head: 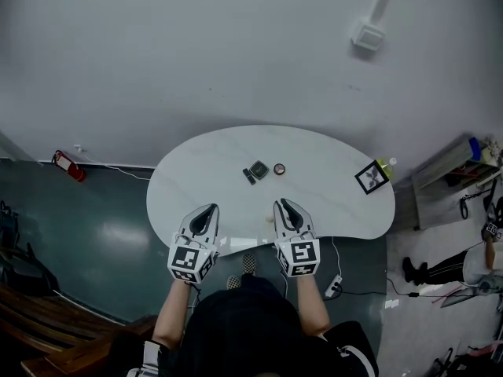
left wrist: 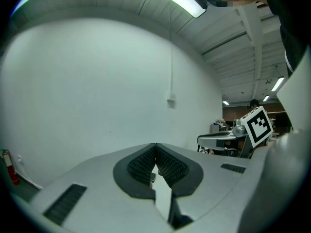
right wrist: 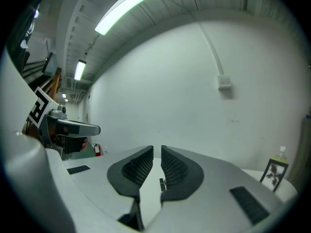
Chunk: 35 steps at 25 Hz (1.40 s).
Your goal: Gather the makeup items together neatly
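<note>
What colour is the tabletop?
The table is white with faint grey marbling; the head view shows it best.

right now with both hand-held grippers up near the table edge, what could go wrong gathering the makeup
1. The left hand-held gripper is shut and the right hand-held gripper barely open; reaching in like this would likely shove the compact, not grasp it.
2. The compact, black stick and round pot lie close together; taking one may knock another.

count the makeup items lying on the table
3: a dark stick at left, a square compact beside it, a round red-rimmed pot at right. A pale speck at the near edge of the table is too small to tell.
</note>
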Each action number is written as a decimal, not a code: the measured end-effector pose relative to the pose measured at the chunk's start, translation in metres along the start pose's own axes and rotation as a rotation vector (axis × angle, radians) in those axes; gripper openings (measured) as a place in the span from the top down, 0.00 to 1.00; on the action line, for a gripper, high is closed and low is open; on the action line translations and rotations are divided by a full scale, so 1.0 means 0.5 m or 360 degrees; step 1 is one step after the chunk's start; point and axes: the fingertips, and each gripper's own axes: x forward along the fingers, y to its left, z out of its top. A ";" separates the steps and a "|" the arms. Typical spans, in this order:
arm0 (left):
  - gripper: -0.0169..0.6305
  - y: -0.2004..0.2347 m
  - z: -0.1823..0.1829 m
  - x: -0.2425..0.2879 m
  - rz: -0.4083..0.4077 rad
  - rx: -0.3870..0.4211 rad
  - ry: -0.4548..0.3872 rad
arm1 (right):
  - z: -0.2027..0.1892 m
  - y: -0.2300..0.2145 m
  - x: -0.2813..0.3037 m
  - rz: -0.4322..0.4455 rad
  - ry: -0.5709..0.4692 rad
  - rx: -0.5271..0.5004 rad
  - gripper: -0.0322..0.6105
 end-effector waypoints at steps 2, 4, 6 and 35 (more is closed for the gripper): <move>0.95 -0.004 0.009 -0.003 -0.0005 0.0006 -0.0018 | 0.007 0.009 -0.006 0.0000 -0.0007 -0.0009 0.85; 0.95 -0.006 0.015 -0.008 -0.0004 0.0013 -0.0030 | 0.011 0.018 -0.012 0.0001 -0.0006 -0.0025 0.87; 0.95 -0.008 0.016 -0.014 0.0001 0.0016 -0.0038 | 0.009 0.025 -0.017 0.0006 0.0005 -0.0049 0.88; 0.95 -0.094 -0.031 -0.048 -0.0159 -0.0007 0.0025 | -0.038 -0.001 -0.132 -0.0152 0.0080 -0.0045 0.89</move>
